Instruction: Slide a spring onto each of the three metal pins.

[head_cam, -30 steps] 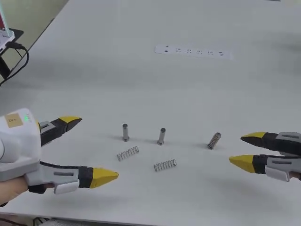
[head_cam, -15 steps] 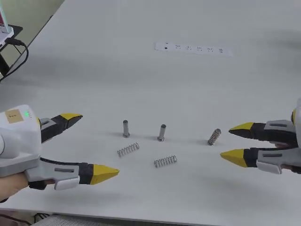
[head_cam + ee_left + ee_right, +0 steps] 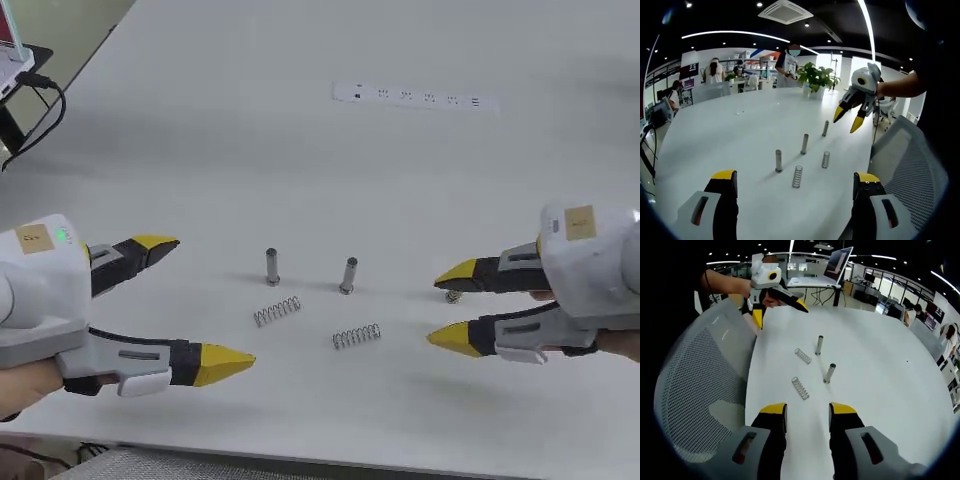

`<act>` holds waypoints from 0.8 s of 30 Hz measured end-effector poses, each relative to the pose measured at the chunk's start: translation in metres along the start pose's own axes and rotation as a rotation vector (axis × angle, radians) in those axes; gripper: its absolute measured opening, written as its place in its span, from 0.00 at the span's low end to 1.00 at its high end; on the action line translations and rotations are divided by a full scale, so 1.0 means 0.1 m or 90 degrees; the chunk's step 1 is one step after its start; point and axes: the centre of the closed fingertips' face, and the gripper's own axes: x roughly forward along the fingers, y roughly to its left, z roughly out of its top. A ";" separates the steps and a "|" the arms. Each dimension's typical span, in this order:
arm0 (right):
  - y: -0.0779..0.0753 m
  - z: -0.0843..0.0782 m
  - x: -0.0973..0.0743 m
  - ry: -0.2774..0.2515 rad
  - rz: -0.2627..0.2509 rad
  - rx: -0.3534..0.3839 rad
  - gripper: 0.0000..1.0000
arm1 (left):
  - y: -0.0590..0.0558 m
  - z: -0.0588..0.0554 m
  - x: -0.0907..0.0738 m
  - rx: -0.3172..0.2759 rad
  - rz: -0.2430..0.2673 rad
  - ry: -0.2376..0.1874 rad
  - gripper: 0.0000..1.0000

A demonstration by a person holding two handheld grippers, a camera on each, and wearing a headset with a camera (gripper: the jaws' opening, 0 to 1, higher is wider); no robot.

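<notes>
Head view: a wide white table (image 3: pixel 330 180) runs up to the top of the frame, with open surface all round the small parts. Its near edge crosses the bottom. The left gripper (image 3: pixel 198 300) sits at lower left, jaws spread wide and holding nothing. The right gripper (image 3: pixel 448 307) sits at the right, jaws parted and empty. Between them, at centre, a bare pin (image 3: pixel 272 266) and a second bare pin (image 3: pixel 349 275) stand upright and apart. Just below them lie a loose spring (image 3: pixel 277 311) and a second loose spring (image 3: pixel 357 336). The third pin (image 3: pixel 454 296) is mostly hidden behind the right gripper's upper jaw. A power strip (image 3: pixel 415 97) lies well beyond, at upper centre. A black cable (image 3: pixel 60 105) loops at the upper left.

Left gripper view: its own yellow-tipped jaws rise far apart at the bottom. The three pins run in a line up the centre. The third pin (image 3: pixel 825 128), the farthest, stands in full with a spring coiled round it. The right gripper (image 3: pixel 845 124) hovers just right of it. A mesh chair (image 3: pixel 910 165) takes the lower right. People and a potted plant (image 3: pixel 815 77) stand past the far table edge.

Right gripper view: its own jaws rise at bottom centre with a narrower gap, gripping nothing. Both bare pins and both loose springs lie ahead. The left gripper (image 3: pixel 780 312) is at upper left, at the table's edge. An open laptop (image 3: pixel 837 265) sits at the top.
</notes>
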 end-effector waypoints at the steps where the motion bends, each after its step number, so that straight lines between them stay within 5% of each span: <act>1: 0.01 0.02 0.02 0.000 0.004 -0.004 0.32 | 0.00 0.00 0.00 0.001 0.000 0.000 0.93; 24: 0.11 -0.01 0.58 0.084 0.095 -0.124 0.23 | 0.01 -0.06 -0.02 -0.001 0.003 0.008 0.93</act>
